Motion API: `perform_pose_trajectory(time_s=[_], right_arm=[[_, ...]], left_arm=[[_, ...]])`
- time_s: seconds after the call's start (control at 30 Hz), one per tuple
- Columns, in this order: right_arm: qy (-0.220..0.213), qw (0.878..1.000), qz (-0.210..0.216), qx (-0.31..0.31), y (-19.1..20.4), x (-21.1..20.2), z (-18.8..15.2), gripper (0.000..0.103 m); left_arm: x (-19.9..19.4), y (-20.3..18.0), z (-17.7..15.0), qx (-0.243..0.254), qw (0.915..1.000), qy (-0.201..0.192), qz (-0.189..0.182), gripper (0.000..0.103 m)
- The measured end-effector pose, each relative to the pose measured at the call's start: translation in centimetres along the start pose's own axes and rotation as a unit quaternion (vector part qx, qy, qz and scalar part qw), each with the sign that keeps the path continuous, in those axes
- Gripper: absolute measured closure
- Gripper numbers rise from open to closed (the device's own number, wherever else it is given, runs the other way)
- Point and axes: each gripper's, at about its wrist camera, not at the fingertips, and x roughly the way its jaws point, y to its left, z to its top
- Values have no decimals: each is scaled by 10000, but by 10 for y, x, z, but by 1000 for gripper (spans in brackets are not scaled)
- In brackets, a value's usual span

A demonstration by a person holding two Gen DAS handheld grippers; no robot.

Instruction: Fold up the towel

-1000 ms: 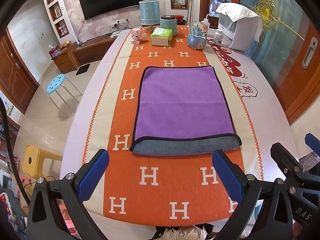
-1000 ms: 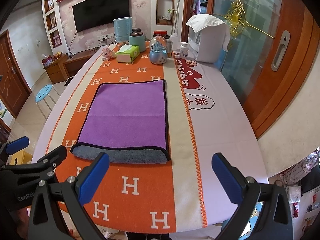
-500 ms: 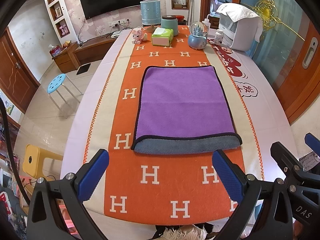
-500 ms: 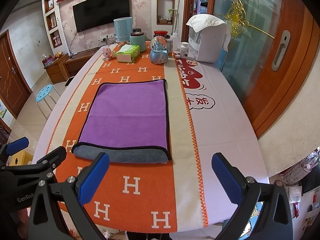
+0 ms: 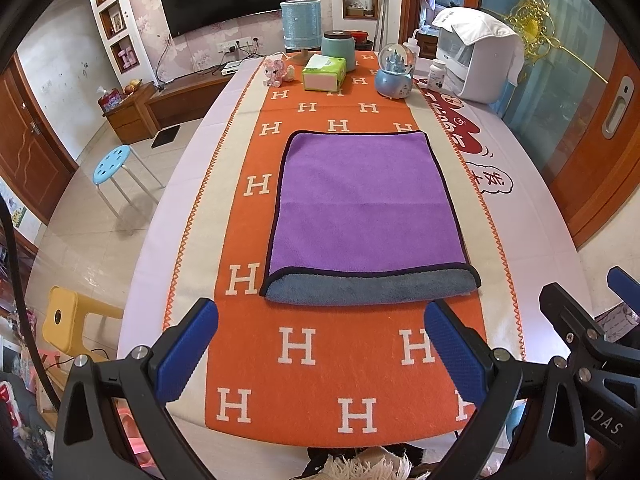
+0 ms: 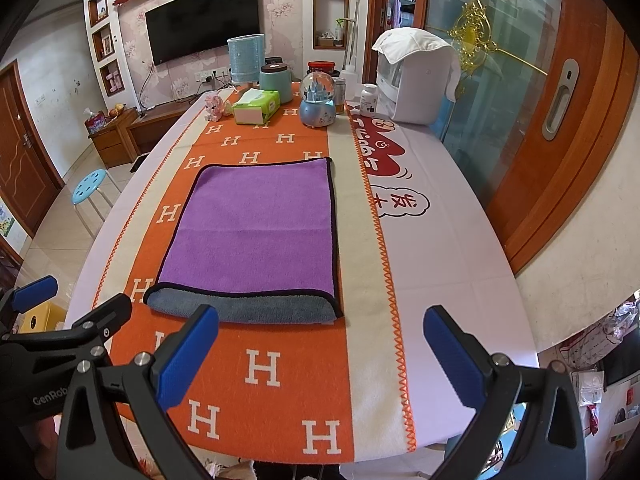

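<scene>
A purple towel with black trim lies folded flat on the orange H-patterned runner; its grey underside shows along the near fold. It also shows in the right wrist view. My left gripper is open and empty, just short of the towel's near edge. My right gripper is open and empty, near the towel's near right corner. Each gripper shows at the edge of the other's view.
At the table's far end stand a tissue box, a snow globe, a teal jar, a blue lamp and a white appliance. A blue stool stands on the floor at left.
Both grippers have edged slightly forward toward the towel. The towel has not moved.
</scene>
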Motion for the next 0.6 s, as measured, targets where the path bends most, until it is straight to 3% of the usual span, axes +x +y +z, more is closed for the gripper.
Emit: perform_pose_trajectory(time_s=[0.6], right_arm=[[-15,10000,-13,-4,0,-1,0,1]], left_arm=[[-3,0,-1,-4,10000,-14,-7,1]])
